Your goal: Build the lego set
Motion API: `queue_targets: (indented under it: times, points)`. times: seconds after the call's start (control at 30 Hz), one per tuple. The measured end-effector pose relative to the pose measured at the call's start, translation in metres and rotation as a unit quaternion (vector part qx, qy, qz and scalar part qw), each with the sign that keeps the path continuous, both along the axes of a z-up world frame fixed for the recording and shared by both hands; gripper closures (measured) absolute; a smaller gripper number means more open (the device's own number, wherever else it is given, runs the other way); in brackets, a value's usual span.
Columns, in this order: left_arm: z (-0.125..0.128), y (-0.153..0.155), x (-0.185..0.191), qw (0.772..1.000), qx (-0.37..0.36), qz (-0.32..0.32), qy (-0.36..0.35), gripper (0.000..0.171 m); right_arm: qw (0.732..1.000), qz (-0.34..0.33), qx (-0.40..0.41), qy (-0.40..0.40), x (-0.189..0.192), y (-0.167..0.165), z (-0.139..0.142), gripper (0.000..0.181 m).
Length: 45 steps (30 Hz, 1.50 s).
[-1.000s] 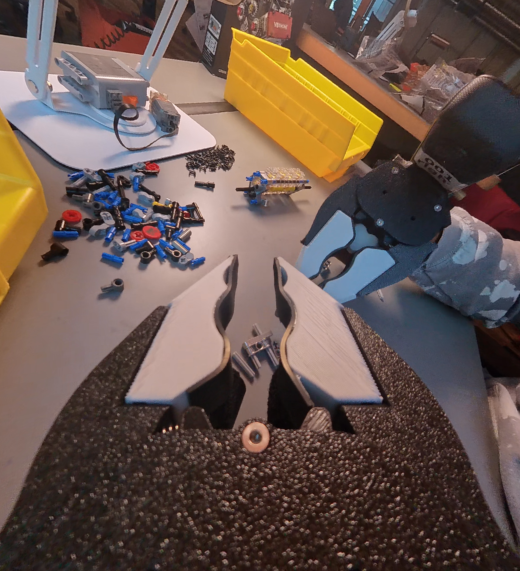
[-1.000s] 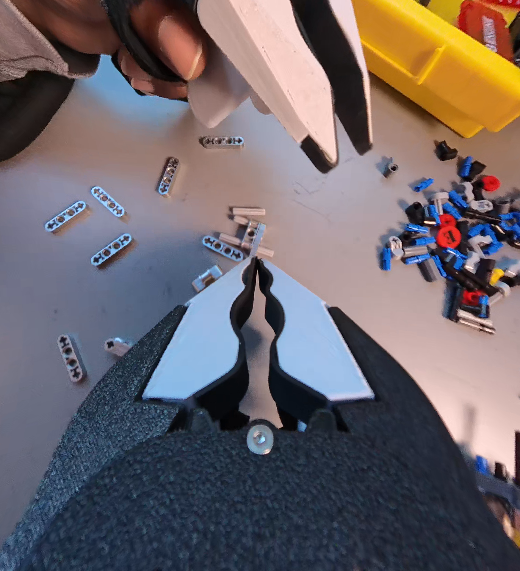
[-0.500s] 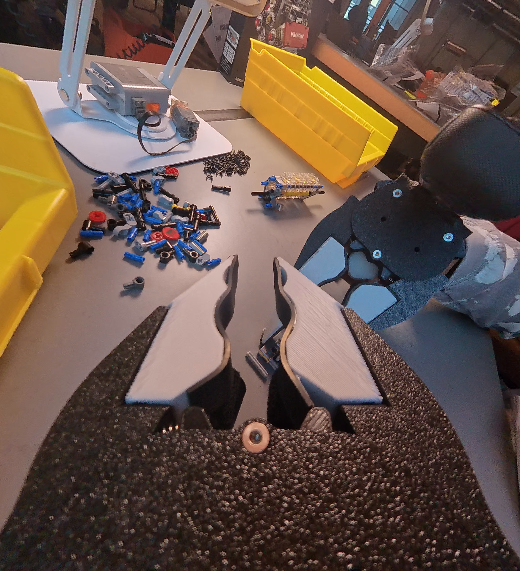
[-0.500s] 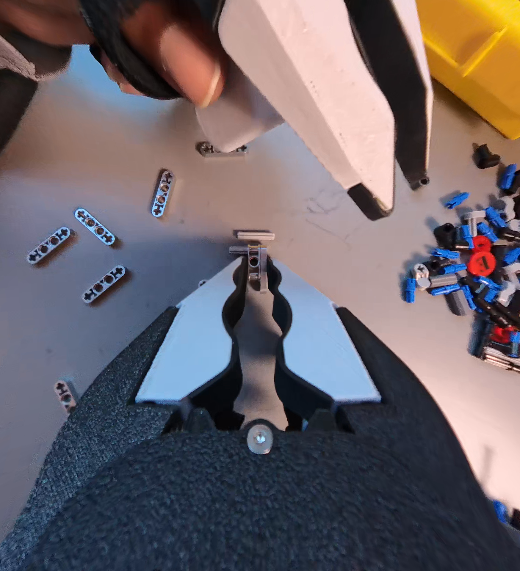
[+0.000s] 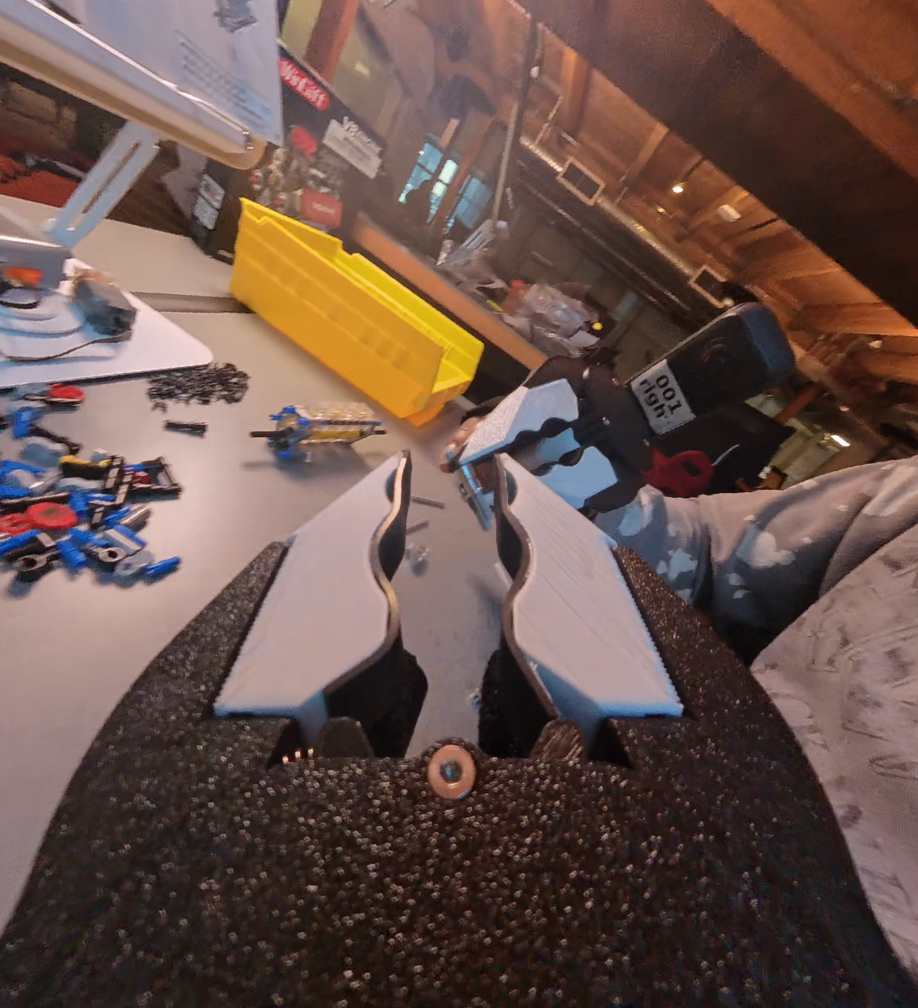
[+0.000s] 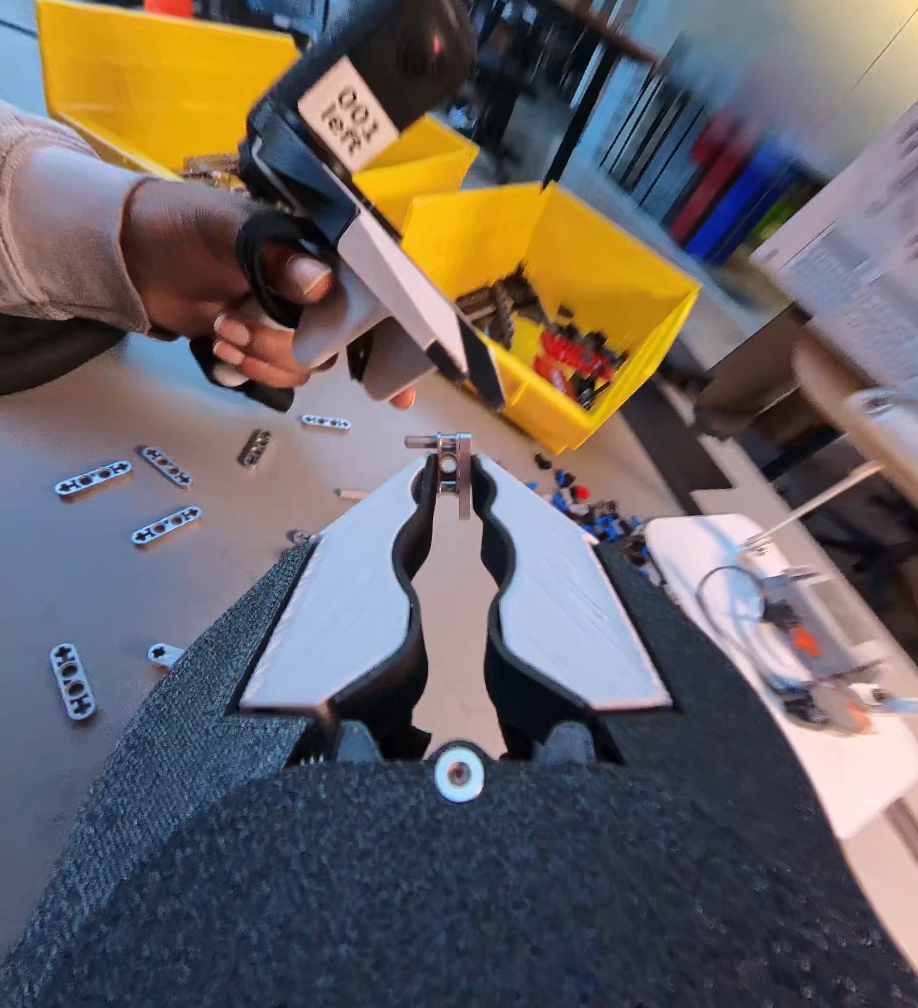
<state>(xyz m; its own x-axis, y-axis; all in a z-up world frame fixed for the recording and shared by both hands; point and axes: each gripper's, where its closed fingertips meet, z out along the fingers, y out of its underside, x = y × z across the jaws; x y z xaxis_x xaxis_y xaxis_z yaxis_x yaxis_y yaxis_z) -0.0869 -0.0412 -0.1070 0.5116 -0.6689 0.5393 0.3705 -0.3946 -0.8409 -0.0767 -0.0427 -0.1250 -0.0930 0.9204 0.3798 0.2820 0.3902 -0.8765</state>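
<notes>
Right gripper (image 6: pixel 452 463): tips clamped on a small grey toy-brick piece (image 6: pixel 450 469), which sticks out at 12 o'clock, lifted above the table (image 6: pixel 36 573).
Left gripper (image 5: pixel 452 463): fingers spread, nothing between them; the piece sits at its 1 o'clock.
Grey strips (image 6: pixel 165 523): flat on the table at 9 o'clock.

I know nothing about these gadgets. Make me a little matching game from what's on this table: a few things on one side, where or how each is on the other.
Things:
1. right gripper
2. left gripper
3. flat grey beams
4. red toothed parts

States or places:
A. lying scattered on the table
B. inside a yellow bin
C. jaws apart, holding nothing
D. shut on a small grey connector piece

Pairs: 1-D, 2-C, 3-A, 4-B
</notes>
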Motion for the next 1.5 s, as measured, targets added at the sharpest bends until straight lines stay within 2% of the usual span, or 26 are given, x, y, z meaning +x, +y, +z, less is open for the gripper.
queue_targets:
  times: [0.07, 0.17, 0.3, 0.43, 0.6, 0.7, 0.8, 0.87, 0.9, 0.97, 1.17, 1.2, 1.43, 1.5]
  points:
    - [0.010, -0.009, 0.020, 0.999, 0.012, -0.031, -0.022, 0.143, 0.998, -0.015, 0.055, 0.032, 0.012, -0.003, 0.012, 0.171]
    - [0.007, -0.018, 0.046, 0.998, 0.001, -0.058, -0.016, 0.149, 0.989, -0.040, 0.129, 0.064, 0.027, -0.011, 0.023, 0.172]
    - [0.013, -0.025, 0.058, 0.995, -0.002, -0.084, -0.046, 0.164, 0.978, -0.062, 0.185, 0.081, 0.036, -0.018, 0.029, 0.171]
    - [0.012, -0.027, 0.057, 0.994, -0.007, -0.096, -0.058, 0.165, 0.978, -0.050, 0.184, 0.086, 0.037, -0.022, 0.029, 0.171]
    - [0.005, -0.021, 0.053, 0.993, -0.028, -0.081, -0.080, 0.166, 0.979, -0.068, 0.175, 0.083, 0.036, -0.016, 0.022, 0.166]
    - [0.004, -0.019, 0.050, 0.992, -0.032, -0.077, -0.090, 0.166, 0.979, -0.070, 0.170, 0.088, 0.040, -0.014, 0.024, 0.153]
    - [0.005, -0.018, 0.050, 0.992, -0.033, -0.076, -0.099, 0.166, 0.986, -0.065, 0.131, 0.075, 0.038, -0.014, 0.019, 0.131]
    - [0.007, -0.018, 0.052, 0.990, -0.039, -0.075, -0.115, 0.166, 0.987, -0.067, 0.134, 0.063, 0.034, -0.015, 0.013, 0.125]
    - [0.007, -0.018, 0.053, 0.988, -0.045, -0.076, -0.123, 0.166, 0.985, -0.070, 0.147, 0.059, 0.032, -0.015, 0.010, 0.126]
    - [0.006, -0.018, 0.055, 0.986, -0.057, -0.076, -0.138, 0.166, 0.981, -0.090, 0.164, 0.058, 0.033, -0.010, 0.010, 0.141]
    - [0.007, -0.018, 0.055, 0.978, -0.079, -0.086, -0.171, 0.166, 0.990, -0.062, 0.108, 0.066, 0.035, -0.013, 0.011, 0.143]
    - [0.007, -0.018, 0.054, 0.978, -0.078, -0.087, -0.170, 0.166, 0.990, -0.065, 0.102, 0.069, 0.036, -0.012, 0.012, 0.162]
    - [0.005, -0.022, 0.058, 0.987, -0.053, -0.093, -0.116, 0.171, 0.994, -0.049, 0.055, 0.081, 0.041, -0.010, 0.016, 0.162]
    - [0.004, -0.021, 0.058, 0.988, -0.053, -0.092, -0.113, 0.171, 0.993, -0.056, 0.071, 0.080, 0.041, -0.009, 0.014, 0.163]
